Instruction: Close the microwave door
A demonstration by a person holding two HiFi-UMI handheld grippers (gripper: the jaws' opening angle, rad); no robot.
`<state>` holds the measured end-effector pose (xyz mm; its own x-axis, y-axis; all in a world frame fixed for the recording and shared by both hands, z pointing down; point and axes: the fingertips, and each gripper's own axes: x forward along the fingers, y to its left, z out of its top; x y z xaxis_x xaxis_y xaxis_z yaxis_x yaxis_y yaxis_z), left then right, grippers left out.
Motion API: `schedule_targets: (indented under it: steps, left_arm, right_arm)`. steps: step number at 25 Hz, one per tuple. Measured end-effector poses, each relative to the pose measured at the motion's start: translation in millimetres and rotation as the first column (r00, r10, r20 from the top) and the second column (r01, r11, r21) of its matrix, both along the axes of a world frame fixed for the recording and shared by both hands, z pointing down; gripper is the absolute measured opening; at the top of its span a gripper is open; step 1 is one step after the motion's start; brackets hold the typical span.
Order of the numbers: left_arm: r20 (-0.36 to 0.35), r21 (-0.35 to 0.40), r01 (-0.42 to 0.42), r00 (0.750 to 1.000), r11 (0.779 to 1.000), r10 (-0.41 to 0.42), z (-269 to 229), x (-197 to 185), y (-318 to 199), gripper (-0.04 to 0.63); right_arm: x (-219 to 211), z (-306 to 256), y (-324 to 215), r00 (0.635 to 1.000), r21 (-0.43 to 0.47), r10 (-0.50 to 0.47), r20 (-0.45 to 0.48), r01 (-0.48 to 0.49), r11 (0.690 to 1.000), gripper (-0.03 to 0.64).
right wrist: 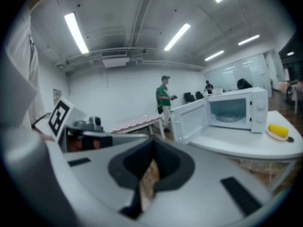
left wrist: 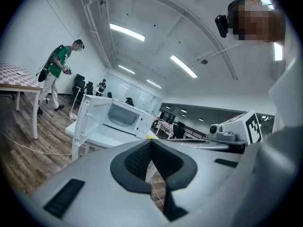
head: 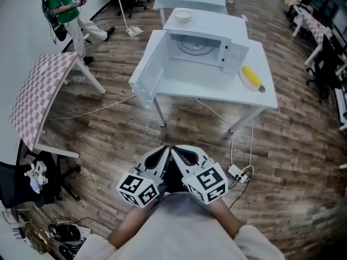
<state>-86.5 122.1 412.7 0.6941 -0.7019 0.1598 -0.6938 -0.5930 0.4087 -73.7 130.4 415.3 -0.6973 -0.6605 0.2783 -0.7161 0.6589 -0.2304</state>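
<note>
Wood-plank floor (head: 108,140), open office. Left gripper (head: 162,153) and right gripper (head: 179,153): held side by side at the person's chest, forearms drawn in, tips angled together; each pair of jaws closed on nothing. White rectangular table (head: 217,93), well ahead: white microwave oven (head: 209,46), white door (head: 147,69) swung wide open leftward; yellow object on round plate (head: 250,77) beside it

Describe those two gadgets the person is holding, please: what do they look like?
They match: the left light grey plastic gripper and the right light grey plastic gripper each have a smooth moulded shell, fingers lined with black ribbed pads, and a white cube printed with black square markers. The person wears a pale top.
</note>
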Motion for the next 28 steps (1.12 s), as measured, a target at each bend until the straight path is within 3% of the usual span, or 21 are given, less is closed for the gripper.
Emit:
schedule_targets:
  steps: [12, 28]
  left_arm:
    - [-0.010, -0.043, -0.002, 1.000, 0.999, 0.001, 11, 0, -41, 0.017]
    - [-0.043, -0.041, -0.005, 0.999, 0.999, 0.004, 0, -2, -125, 0.017]
  right_arm:
    - [0, 11, -42, 1.000, -0.040, -0.026, -0.005, 0.025, 0.999, 0.023]
    - [-2, 1, -126, 0.999, -0.035, -0.037, 0.007, 0.037, 0.999, 0.023]
